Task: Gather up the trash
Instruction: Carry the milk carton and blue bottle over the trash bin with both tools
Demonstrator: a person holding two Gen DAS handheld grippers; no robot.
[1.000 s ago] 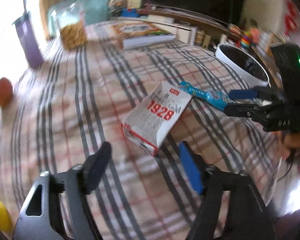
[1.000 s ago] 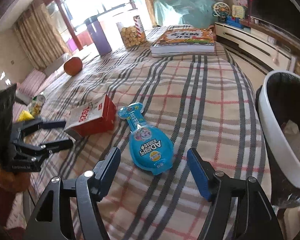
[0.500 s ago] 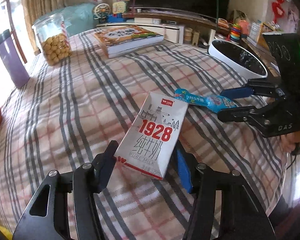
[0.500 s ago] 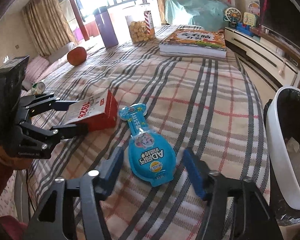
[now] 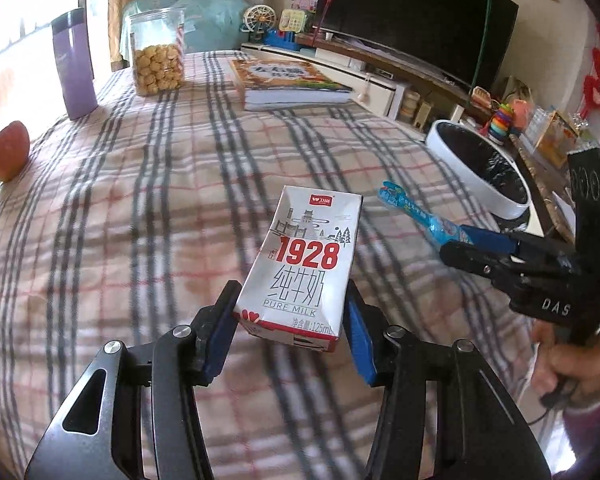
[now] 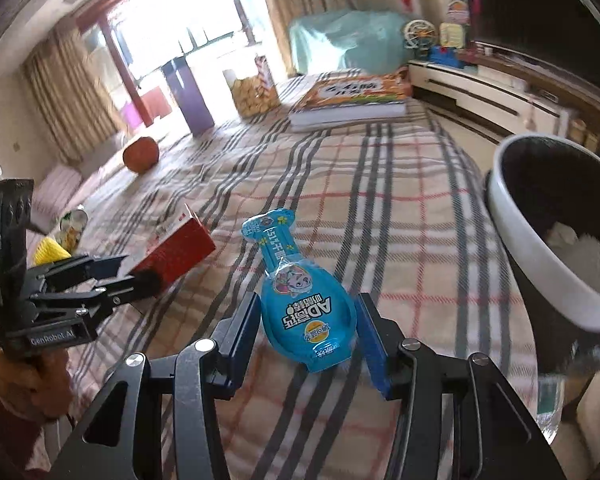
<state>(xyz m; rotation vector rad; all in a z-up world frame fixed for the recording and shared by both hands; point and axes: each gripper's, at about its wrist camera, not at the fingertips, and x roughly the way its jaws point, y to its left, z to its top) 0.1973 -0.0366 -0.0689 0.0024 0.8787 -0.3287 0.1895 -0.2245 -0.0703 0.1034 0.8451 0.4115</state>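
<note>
Left gripper (image 5: 290, 334), bottom centre of the left wrist view: jaws closing on the milk carton (image 5: 306, 266), pads pressed against both its sides at the near end. Carton sits mid-frame, far end tipped up off the plaid cloth (image 5: 148, 208).

Right gripper (image 6: 306, 338), bottom centre of the right wrist view: jaws closing around the wide end of the blue snack packet (image 6: 302, 300); pads touch both its edges. The packet's narrow neck points away toward frame centre. It lies on the cloth just right of the carton.

The left view shows the right gripper at the right edge, with the packet between its fingers and a hand (image 5: 572, 364) under it.

White bin (image 6: 556, 240) with black liner at the right of the right wrist view, off the table edge, with white stuff inside.

Upper part of both views, well apart from the trash: book (image 5: 288, 84), cookie jar (image 5: 158, 58), purple cup (image 5: 74, 68), orange fruit (image 5: 6, 156) at the left edge.
</note>
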